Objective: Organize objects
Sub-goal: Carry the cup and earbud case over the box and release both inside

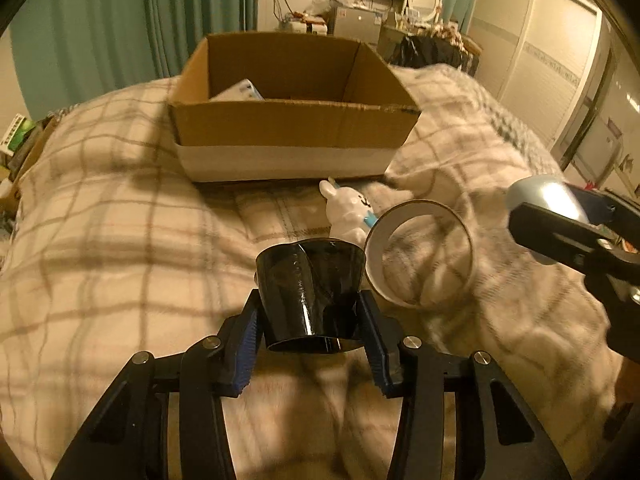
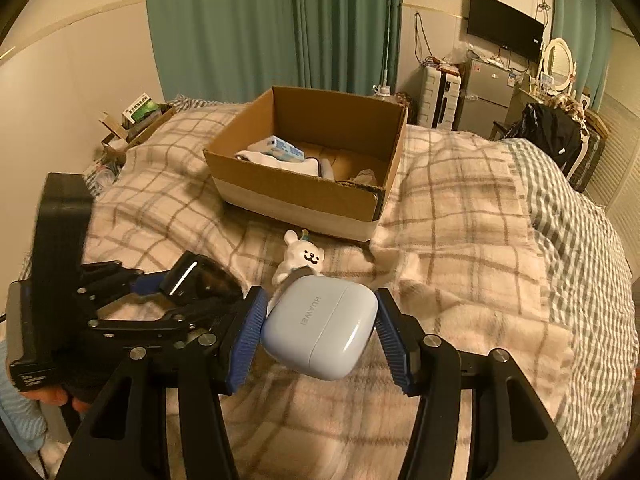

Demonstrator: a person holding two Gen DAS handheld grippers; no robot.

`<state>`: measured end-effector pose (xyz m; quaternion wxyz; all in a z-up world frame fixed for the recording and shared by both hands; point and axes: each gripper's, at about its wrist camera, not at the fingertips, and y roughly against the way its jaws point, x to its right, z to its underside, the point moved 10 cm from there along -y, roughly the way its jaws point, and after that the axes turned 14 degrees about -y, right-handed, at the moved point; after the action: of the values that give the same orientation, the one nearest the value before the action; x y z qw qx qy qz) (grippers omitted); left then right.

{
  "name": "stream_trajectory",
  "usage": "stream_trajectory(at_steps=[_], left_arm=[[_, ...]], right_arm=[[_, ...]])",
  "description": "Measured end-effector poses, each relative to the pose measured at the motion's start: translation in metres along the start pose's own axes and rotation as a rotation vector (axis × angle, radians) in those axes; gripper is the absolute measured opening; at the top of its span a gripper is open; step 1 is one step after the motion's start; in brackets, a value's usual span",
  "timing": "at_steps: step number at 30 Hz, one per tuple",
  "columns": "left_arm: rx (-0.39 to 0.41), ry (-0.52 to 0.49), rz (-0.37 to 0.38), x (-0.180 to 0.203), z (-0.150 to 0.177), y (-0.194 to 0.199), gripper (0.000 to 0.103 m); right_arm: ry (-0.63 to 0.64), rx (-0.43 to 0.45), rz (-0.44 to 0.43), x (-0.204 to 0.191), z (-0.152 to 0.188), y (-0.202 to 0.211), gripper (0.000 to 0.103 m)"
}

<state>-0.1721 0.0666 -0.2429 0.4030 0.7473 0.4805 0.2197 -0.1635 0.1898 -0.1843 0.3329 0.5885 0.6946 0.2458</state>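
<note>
rabbit figurine before open box

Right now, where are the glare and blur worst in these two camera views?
Left wrist view: the roll of tape and right gripper at the edge smear with motion blur. Right wrist view: a glare streak on the black cup; the earbud case stays sharp.

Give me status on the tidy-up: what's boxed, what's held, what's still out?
Boxed: a small blue-white carton on white cloth lies in the cardboard box. In hand: left claw clamps a black cup; right claw holds a white earbud case. Left on the blanket: white bunny figure and clear tape roll.
</note>
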Motion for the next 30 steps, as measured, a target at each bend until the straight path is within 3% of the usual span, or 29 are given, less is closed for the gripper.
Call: stream_trajectory(at_steps=[13, 21, 30], left_arm=[[0.094, 0.061, 0.018, -0.012, -0.006, 0.067, 0.046], [0.206, 0.003, -0.036, -0.023, -0.051, 0.115, 0.045], [0.277, -0.047, -0.110, -0.042, -0.110, 0.138, 0.045]], right_arm=[[0.067, 0.066, 0.014, -0.032, -0.007, 0.050, 0.054], [0.112, 0.136, 0.011, -0.047, -0.039, 0.078, 0.054], [0.136, 0.204, 0.003, -0.053, -0.089, 0.088, 0.054]])
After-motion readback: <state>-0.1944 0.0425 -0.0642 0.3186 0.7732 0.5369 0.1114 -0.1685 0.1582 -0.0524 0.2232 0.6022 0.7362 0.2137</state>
